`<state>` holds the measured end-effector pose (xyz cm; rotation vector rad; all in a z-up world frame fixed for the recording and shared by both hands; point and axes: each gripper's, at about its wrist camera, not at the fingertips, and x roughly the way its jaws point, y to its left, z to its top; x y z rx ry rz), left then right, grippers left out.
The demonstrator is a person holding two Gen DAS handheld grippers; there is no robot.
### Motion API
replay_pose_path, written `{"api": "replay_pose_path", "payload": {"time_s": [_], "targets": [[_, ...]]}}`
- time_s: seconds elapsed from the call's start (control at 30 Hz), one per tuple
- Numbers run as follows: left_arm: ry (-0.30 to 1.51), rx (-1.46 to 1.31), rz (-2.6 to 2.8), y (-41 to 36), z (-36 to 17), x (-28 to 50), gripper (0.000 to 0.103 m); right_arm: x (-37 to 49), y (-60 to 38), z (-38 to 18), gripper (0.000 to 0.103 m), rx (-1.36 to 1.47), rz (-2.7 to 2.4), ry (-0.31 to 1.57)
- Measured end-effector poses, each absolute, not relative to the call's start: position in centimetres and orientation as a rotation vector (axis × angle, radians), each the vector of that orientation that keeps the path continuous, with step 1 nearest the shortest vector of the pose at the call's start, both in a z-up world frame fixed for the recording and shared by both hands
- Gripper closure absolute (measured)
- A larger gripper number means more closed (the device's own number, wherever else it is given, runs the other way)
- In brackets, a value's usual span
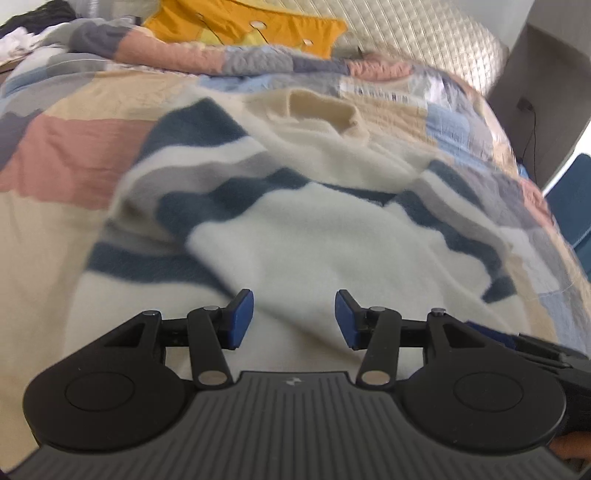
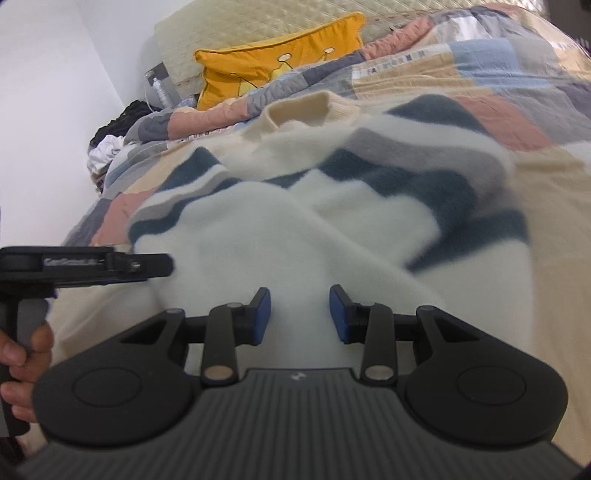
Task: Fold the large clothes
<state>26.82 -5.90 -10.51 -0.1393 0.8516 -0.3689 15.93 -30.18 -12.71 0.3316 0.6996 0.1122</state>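
The fuzzy cream sweater with navy and grey stripes (image 1: 295, 229) is smearing with motion blur, and its near hem is disappearing behind both devices. The mustard-yellow cushion (image 1: 255, 26) is being cut by the left view's top edge. Printed lettering on the patchwork quilt (image 2: 399, 59) is too blurred to read.

A patchwork quilt (image 2: 480, 62) covers the bed, a yellow cushion (image 2: 280, 62) against its quilted headboard (image 2: 258, 26).

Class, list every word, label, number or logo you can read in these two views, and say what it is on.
No text reads clearly.
Lettering strip on the quilt: blurred, unreadable.
White print on the left gripper body: too blurred.
Small logo mark on the right gripper housing: a symbol, no letters.
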Motion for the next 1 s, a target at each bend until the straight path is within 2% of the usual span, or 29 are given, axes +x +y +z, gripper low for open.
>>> {"api": "replay_pose_path", "payload": {"time_s": [0.4,0.47,0.53,0.6,0.67,0.87,1.0], "targets": [[0.804,-0.289,-0.137,3.8,-6.9,20.0,0.048,12.3,-32.5,-9.9,0.06,0.396,-0.03,0.649],[0.796,-0.329,-0.074,5.7,-6.6,19.1,0.048,11.7,-34.0,-9.8,0.051,0.462,-0.089,0.642],[0.787,-0.378,-0.024,7.4,-6.5,18.2,0.048,10.9,-35.4,-9.8,0.034,0.514,-0.156,0.615],[0.783,-0.404,0.011,8.5,-6.5,17.6,0.048,10.0,-36.7,-9.8,0.024,0.564,-0.238,0.597],[0.785,-0.432,0.041,9.3,-6.8,17.1,0.045,9.5,-38.0,-10.3,0.022,0.637,-0.306,0.591],[0.84,-0.524,0.049,9.8,-8.8,16.6,0.045,9.9,-40.0,-13.3,0.022,0.8,-0.391,0.695],[0.906,-0.555,0.062,9.8,-10.2,16.7,0.043,9.9,-40.0,-14.2,0.006,0.867,-0.358,0.72]]}}
